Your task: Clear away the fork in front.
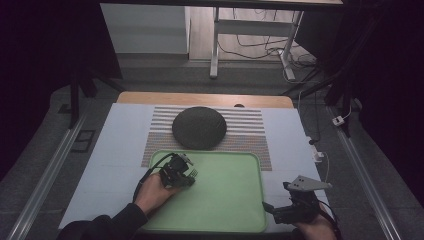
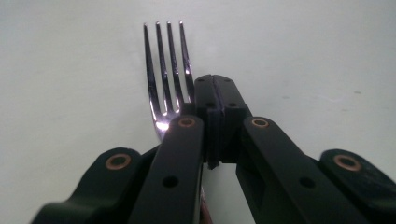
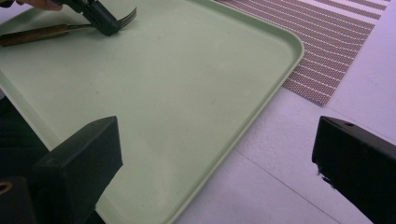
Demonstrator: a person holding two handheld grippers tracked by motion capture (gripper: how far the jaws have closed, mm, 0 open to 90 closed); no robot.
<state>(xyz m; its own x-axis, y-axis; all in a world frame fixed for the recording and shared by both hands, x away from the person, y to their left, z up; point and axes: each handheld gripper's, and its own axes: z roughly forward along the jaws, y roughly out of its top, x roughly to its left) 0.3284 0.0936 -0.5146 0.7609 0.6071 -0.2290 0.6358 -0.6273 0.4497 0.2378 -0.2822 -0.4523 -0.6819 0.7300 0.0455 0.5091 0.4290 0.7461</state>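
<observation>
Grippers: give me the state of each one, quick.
Left tool: closed on the fork over the green tray.
Right tool: open, holding nothing, at the tray's near right corner.

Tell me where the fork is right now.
In the high view the fork lies at the near-left part of the green tray, under the left hand-held gripper, nearer than the dark round plate.

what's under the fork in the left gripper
The fork is over the green tray, its tines over bare tray surface. The left gripper covers the neck, so what lies below there is hidden.
</observation>
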